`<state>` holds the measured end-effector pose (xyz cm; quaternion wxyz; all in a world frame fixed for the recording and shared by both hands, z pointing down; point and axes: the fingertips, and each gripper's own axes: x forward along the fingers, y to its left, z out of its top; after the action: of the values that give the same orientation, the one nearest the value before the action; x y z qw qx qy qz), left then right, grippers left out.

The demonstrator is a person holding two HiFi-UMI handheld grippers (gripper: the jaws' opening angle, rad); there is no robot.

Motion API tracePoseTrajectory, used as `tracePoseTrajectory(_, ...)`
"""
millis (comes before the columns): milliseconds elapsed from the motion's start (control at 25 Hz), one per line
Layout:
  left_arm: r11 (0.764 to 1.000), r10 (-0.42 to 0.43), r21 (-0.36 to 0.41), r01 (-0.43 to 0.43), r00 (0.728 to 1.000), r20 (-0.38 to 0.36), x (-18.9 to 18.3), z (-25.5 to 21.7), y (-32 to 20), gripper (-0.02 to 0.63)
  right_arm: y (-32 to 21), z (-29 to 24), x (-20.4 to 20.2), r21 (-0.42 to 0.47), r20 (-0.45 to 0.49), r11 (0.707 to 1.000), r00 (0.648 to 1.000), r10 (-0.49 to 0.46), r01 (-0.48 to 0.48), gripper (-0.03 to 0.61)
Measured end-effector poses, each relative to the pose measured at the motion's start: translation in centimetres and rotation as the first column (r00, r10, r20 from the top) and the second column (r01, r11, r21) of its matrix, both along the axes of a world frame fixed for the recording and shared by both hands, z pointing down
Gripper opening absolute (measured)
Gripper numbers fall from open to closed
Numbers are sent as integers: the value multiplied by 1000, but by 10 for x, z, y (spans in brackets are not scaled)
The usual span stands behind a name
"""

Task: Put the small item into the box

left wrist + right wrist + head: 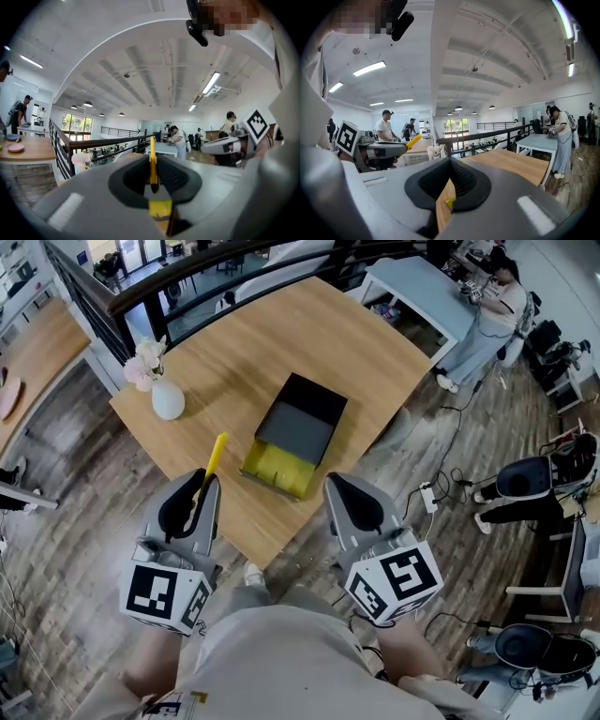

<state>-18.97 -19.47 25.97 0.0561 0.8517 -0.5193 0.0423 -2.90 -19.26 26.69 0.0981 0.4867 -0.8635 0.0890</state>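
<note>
A thin yellow stick juts up and forward from my left gripper, which is shut on its lower end; in the left gripper view the stick stands pinched between the dark pads. The open box lies on the wooden table just ahead of both grippers, black with a grey inside and a yellow section at its near end. My right gripper hovers at the table's near edge, right of the box, shut with nothing in it. In the right gripper view, table wood shows through the slit below the pads.
A white vase with pale flowers stands at the table's left corner. A dark railing runs behind the table. People work at a grey desk at the back right. Cables and office chairs lie on the floor to the right.
</note>
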Motion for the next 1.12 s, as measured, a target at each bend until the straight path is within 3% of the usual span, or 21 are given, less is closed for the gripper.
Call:
tracePoseTrajectory(520, 999, -40, -20, 41, 999, 33, 30, -1, -13, 52, -19, 9, 19, -34, 33, 997, 997, -75, 76, -2)
tracePoseTrajectory(720, 998, -49, -31, 50, 998, 37, 35, 4, -15, 51, -25, 14, 23, -59, 86, 994, 992, -87, 92, -2)
tracePoseTrajectory(960, 997, -45, -57, 47, 998, 40, 41, 14, -25, 51, -33, 20, 29, -47, 42, 996, 996, -80, 82, -2)
tracePoseTrajectory(1120, 997, -18, -67, 24, 996, 91, 48, 23, -42, 52, -44, 25, 31, -51, 37, 996, 997, -74, 76, -2)
